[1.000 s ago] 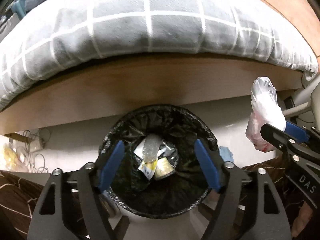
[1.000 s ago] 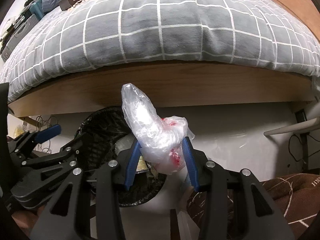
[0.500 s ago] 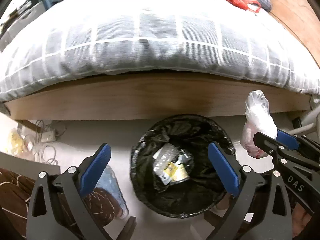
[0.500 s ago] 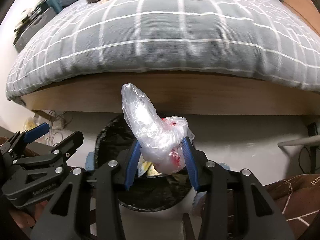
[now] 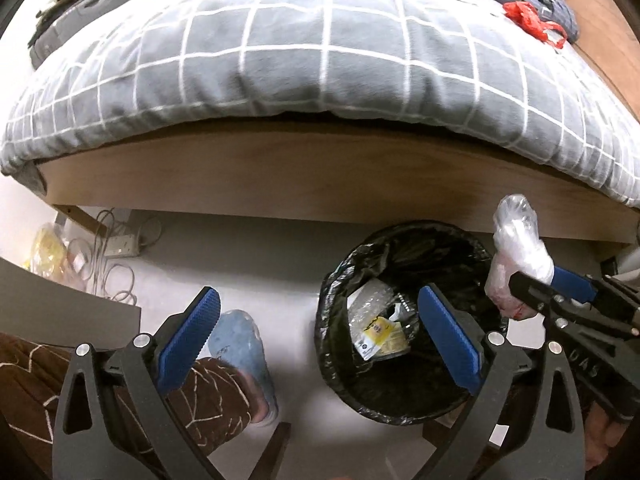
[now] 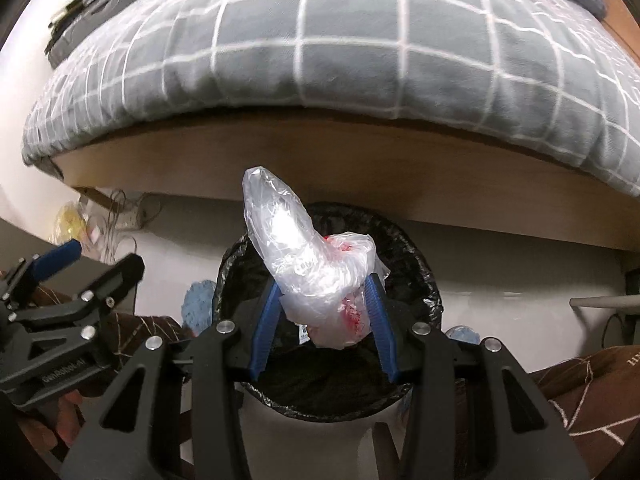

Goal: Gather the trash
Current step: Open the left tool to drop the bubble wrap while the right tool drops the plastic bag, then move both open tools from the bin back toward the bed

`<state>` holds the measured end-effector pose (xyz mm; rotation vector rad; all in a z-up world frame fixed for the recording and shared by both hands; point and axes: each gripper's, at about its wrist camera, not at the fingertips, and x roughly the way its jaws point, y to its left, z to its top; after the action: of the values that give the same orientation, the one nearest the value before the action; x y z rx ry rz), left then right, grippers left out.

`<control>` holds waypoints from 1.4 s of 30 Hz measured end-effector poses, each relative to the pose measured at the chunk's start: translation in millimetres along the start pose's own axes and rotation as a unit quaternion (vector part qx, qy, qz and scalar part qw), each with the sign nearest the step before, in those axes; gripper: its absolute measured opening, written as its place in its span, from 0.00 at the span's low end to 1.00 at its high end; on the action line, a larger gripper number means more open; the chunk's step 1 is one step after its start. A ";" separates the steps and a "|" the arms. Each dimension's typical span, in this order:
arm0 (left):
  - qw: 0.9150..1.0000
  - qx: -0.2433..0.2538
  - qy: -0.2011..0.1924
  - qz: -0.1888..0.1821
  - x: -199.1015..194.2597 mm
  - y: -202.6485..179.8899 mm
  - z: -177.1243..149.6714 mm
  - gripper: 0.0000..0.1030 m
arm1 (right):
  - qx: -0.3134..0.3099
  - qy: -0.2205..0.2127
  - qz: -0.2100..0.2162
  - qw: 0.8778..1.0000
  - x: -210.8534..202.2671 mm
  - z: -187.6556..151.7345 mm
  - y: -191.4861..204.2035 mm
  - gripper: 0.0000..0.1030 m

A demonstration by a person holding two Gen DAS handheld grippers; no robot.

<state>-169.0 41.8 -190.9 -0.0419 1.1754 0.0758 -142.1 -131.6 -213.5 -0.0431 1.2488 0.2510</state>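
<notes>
We point both grippers steeply down at the floor in front of the bed. Our right gripper [image 6: 324, 320] hangs right over the bin [image 6: 424, 280], its jaws pinching a crumpled clear plastic bag [image 6: 308, 256] with red smears on its lower part; the bag's top sticks up well above the blue pads. Our left gripper [image 5: 320, 332] sits off to the left of it with the jaws spread wide and nothing between them; one pad shows over the bin's mouth, the other over a foot in a light blue slipper [image 5: 244, 352]. The bin is lined with a black bag and already holds some wrappers [image 5: 376, 328], one with a yellow label. It stands on a pale floor [image 5: 240, 256] just in front of the wooden bed frame [image 5: 280, 176]. A grey quilt [image 5: 320, 56] with a white grid hangs over the frame's edge, and a red bag [image 5: 532, 20] lies far back on it. Cables and a power strip [image 5: 120, 244] lie on the floor to the left, near the bed's corner
</notes>
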 end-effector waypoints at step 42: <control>0.998 -0.008 -0.059 -0.006 -54.3 2.9 11.9 0.94 | 0.020 -0.130 -0.076 0.988 -72.4 10.9 -11.7 0.93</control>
<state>-179.1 43.5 -136.3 -0.0577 1.0572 0.0752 -150.7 -153.0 -143.1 -0.0677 0.9848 0.0951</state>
